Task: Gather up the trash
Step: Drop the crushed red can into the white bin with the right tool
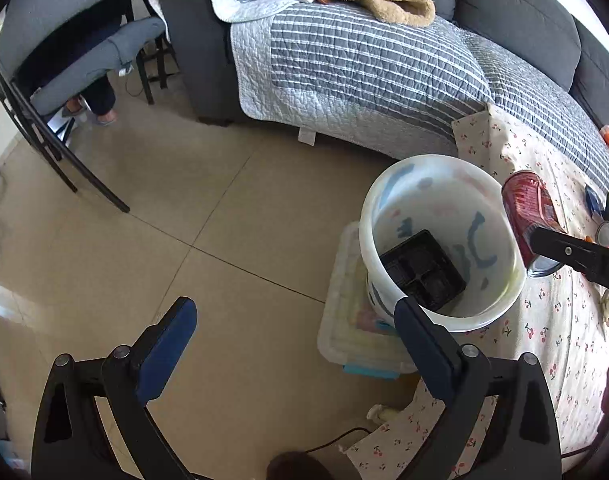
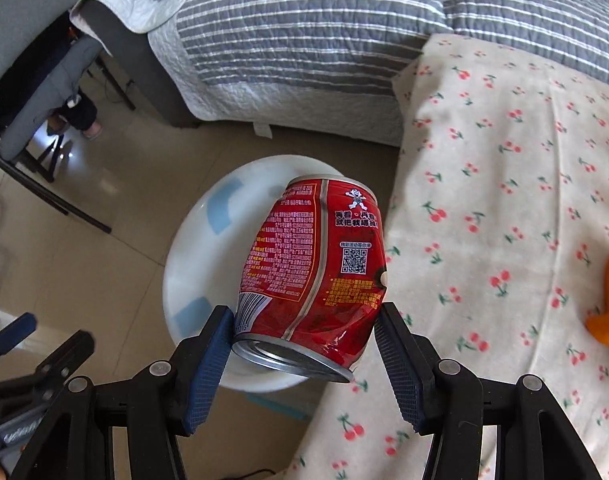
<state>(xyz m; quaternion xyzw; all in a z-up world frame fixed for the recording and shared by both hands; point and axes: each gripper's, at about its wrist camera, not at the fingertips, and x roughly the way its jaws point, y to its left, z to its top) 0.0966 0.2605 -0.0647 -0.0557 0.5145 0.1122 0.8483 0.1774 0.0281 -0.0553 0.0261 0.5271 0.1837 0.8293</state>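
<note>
A dented red can [image 2: 316, 272] sits between the fingers of my right gripper [image 2: 304, 320], which is shut on its lower end and holds it over the rim of a white bucket [image 2: 200, 256]. In the left wrist view the can [image 1: 528, 212] hangs at the right rim of the bucket [image 1: 436, 184], with a black plastic tray [image 1: 420, 268] lying inside. My left gripper [image 1: 296, 308] is open and empty, its right finger at the bucket's near rim.
The bucket stands on a clear lidded box [image 1: 344, 320] on the tiled floor [image 1: 144, 240]. A cherry-print cloth [image 2: 504, 200] covers the table beside it, with an orange thing [image 2: 608, 304] on it. A striped sofa [image 1: 364, 72] and a chair [image 1: 64, 60] stand beyond.
</note>
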